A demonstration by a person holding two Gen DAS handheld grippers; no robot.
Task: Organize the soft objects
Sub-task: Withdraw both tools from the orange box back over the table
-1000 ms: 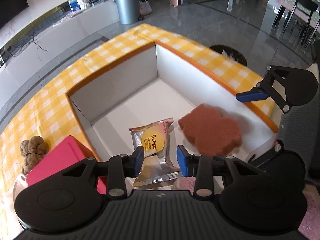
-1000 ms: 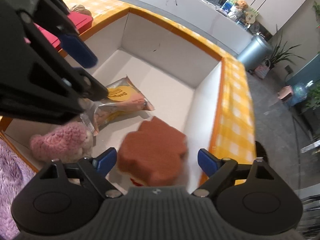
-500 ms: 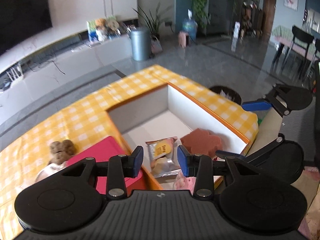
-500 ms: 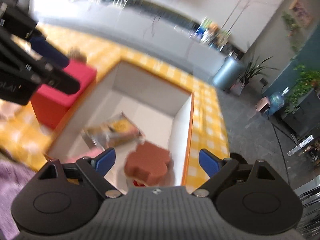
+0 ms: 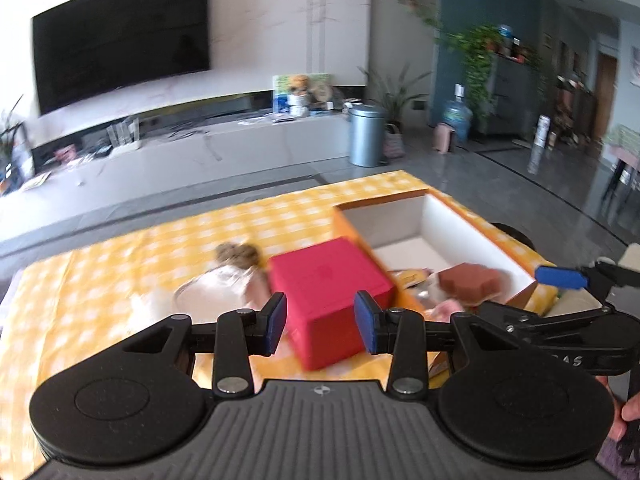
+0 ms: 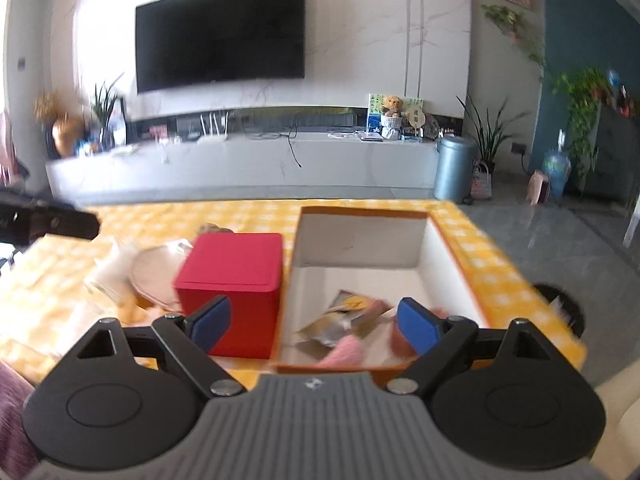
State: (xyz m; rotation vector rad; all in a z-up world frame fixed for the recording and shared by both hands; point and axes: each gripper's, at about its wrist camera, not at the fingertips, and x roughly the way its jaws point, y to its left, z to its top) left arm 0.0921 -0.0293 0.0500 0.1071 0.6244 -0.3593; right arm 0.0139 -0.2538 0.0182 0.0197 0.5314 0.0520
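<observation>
Hidden or blurred: the lower part of the white box point(image 6: 362, 240) is cut off by the right gripper point(image 6: 316, 320) body; its contents are smeared by motion blur.
Pink soft thing point(image 6: 346, 350): a fuzzy pink shape at the box's 6 o'clock wall, outline unclear.
Brown soft block point(image 5: 470, 282): lobed, rust-brown, lying inside the box at its 5 o'clock corner in the left wrist view; in the right wrist view it is mostly hidden behind a blue finger pad.
Snack packet point(image 6: 344, 316): silver and yellow, flat on the box floor near the middle, partly covered by the pink thing.
Red box point(image 5: 330, 296): closed, on the yellow checked desk point(image 5: 120, 264), just beside the white box at its 9 o'clock side.
Behind the red box: a glass plate point(image 6: 156, 276) and a brown lumpy thing point(image 5: 236, 254), both blurred.
Left gripper point(image 5: 320, 322): fingers apart, nothing between them, above the red box.
Right gripper: fingers spread wide, empty, above the box's near edge.
</observation>
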